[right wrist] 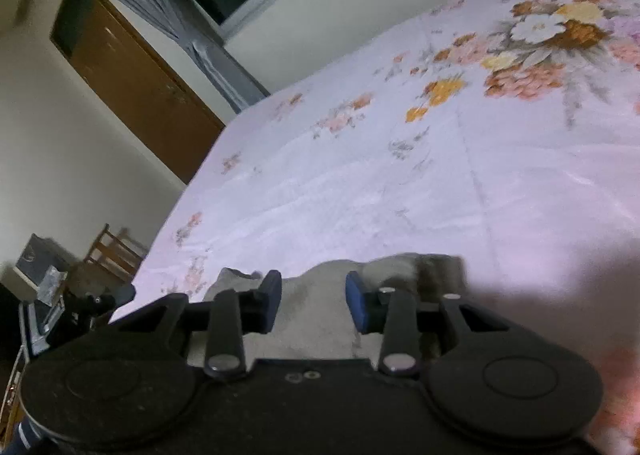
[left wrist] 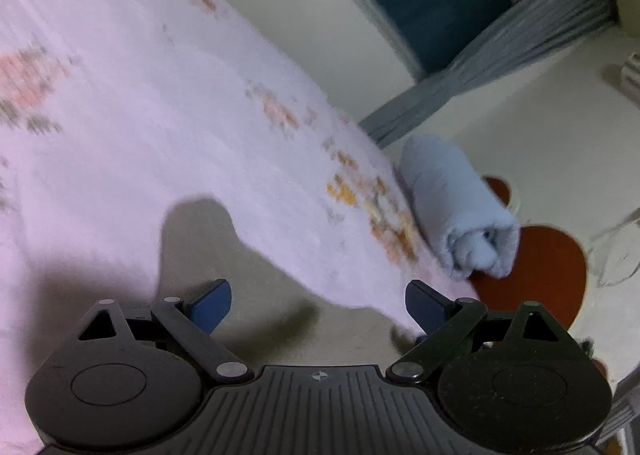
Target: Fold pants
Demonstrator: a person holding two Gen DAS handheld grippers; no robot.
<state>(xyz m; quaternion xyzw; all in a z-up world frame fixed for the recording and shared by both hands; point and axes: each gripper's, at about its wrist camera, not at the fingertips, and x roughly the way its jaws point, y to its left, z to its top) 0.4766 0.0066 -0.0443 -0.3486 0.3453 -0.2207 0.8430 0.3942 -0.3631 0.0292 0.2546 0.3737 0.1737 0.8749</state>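
A bed with a pale pink floral sheet [right wrist: 400, 183] fills the room, a rolled light-blue towel [left wrist: 460, 211] at its edge. The beige-grey pants [left wrist: 240, 283] lie on the sheet right under both tools. The left gripper [left wrist: 318, 305] stands wide apart, gripping nothing; the right gripper [right wrist: 314, 305] is partly open over the cloth, pads not pressing it.
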